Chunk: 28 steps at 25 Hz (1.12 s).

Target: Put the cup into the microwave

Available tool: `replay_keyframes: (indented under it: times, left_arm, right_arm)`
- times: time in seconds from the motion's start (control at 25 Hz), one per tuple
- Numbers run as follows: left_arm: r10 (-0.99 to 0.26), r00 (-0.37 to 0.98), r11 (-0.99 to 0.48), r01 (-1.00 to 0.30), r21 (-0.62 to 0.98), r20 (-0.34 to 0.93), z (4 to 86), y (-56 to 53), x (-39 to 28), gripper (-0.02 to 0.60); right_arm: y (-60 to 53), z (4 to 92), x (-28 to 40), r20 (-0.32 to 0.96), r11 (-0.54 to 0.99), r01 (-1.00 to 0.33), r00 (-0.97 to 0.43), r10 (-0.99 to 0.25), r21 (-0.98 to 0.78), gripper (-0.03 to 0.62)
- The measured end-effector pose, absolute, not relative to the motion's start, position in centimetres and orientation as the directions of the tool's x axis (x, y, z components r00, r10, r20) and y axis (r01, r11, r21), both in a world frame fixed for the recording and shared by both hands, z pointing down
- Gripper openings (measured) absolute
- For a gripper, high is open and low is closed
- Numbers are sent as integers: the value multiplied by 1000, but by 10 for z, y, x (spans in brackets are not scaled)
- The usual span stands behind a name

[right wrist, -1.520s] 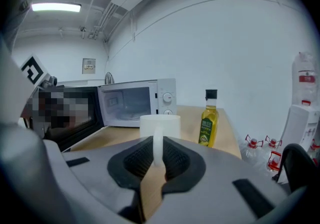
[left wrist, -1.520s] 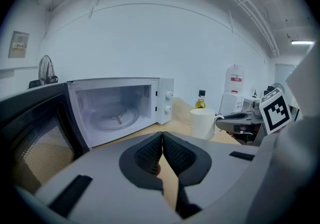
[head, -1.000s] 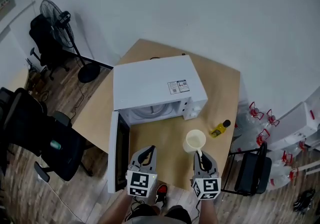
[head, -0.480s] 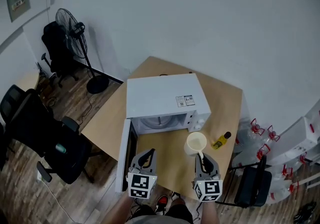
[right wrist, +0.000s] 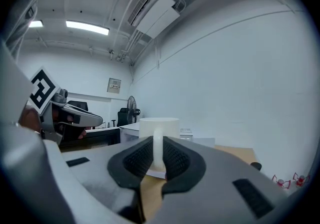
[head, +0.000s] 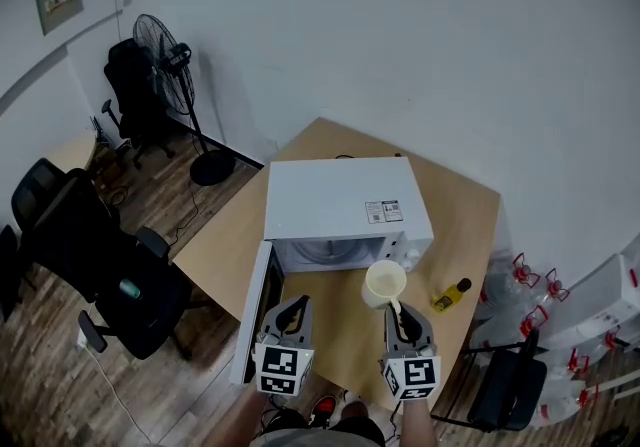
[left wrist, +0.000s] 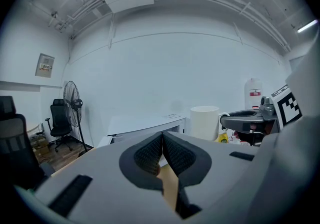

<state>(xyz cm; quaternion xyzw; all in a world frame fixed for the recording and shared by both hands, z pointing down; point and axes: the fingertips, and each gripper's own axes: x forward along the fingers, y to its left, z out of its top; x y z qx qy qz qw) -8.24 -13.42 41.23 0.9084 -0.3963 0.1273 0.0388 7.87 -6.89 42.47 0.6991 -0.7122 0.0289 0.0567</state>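
- The right gripper (head: 393, 308) is closed tight on the handle of the white cup (head: 385, 283).
- In the right gripper view, the thin handle (right wrist: 158, 150) stands between the two dark pads, and they press on it from both sides.
- The cup is upright with its open top facing up. It is just in front of the microwave (head: 340, 200) and is not inside it.
- The microwave is white and sits on the wooden tabletop (head: 462, 220). Its door (head: 254, 310) hangs wide open on the left side.
- The left gripper (head: 296, 302) is near the open door. Its jaws are pressed together and nothing is between them.
- A small yellow bottle (head: 450, 295) lies on the tabletop to the right of the cup.
- A fan (head: 165, 47) and a black chair (head: 100, 265) stand on the floor off to the left.
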Motion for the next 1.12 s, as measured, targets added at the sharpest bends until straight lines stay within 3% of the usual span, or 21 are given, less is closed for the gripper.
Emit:
replay_keyframes:
  times: [1.12]
  left_arm:
    - [-768, 490, -539, -843, -2, 411, 490, -207, -77, 25]
  right_arm:
    - [-198, 530, 64, 252, 266, -964, -265, -931, -32, 49]
